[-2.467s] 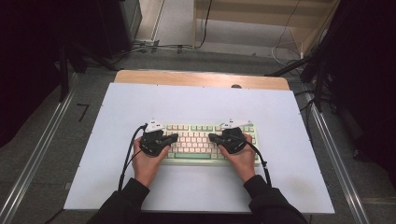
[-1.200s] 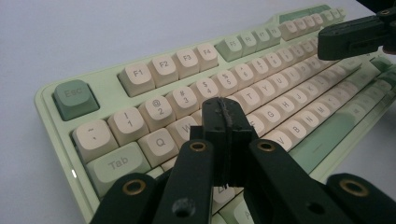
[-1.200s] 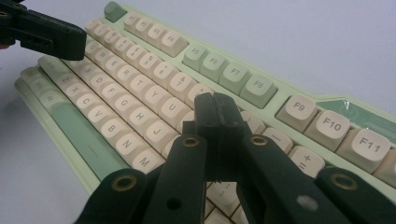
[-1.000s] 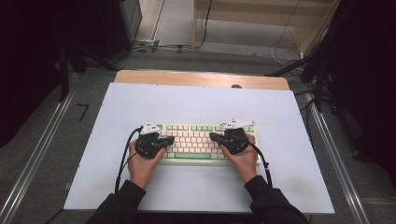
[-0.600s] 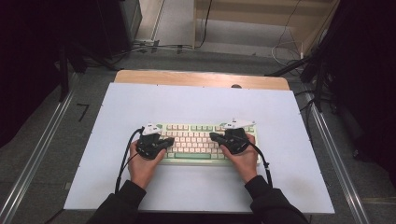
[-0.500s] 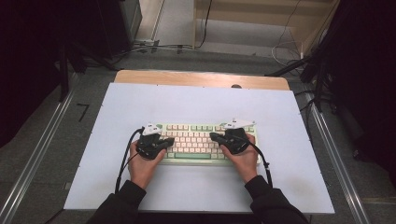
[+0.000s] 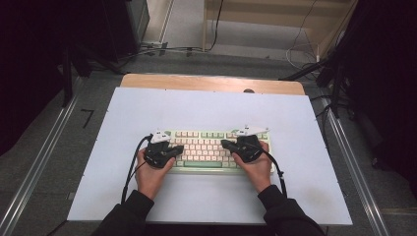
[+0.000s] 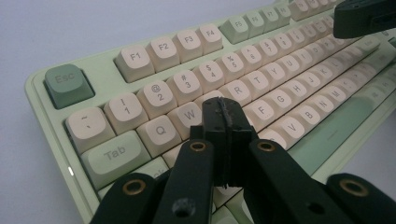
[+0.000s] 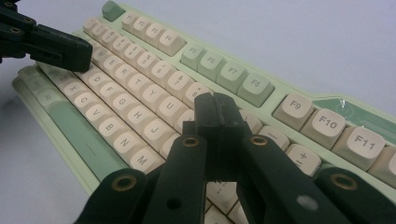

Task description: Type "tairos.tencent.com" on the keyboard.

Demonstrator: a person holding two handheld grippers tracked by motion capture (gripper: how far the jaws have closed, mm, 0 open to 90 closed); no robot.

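Keyboard (image 7: pixel 209 150) lies under both grippers from above; gripper views show left gripper (image 8: pixel 223 114) and right gripper (image 9: pixel 217 112) jaws clenched, empty.
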